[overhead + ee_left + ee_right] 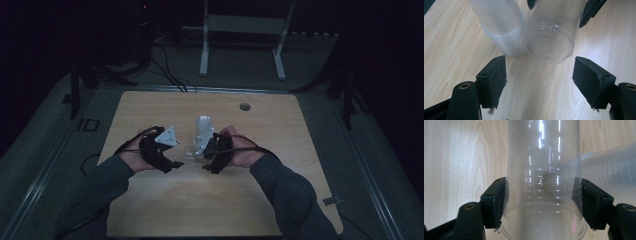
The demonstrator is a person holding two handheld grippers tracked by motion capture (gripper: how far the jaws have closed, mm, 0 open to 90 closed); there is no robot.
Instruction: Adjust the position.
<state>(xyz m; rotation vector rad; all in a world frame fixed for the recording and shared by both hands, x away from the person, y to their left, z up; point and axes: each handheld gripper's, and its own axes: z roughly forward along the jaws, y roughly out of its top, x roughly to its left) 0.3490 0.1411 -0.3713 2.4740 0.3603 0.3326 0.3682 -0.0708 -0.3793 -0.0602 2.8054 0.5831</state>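
Clear plastic cup (543,182) clamped between the right gripper's (543,205) pads, above the wooden table (150,200).

Both pads press on the cup's walls near its rim. Its base faces the left gripper (539,77), whose jaws stand apart and empty just short of it. A stack of nested cups (501,25) lies beside it, touching.

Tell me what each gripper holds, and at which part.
The right gripper clamps a single clear plastic cup by its side wall near the rim. The left gripper is open and holds nothing.
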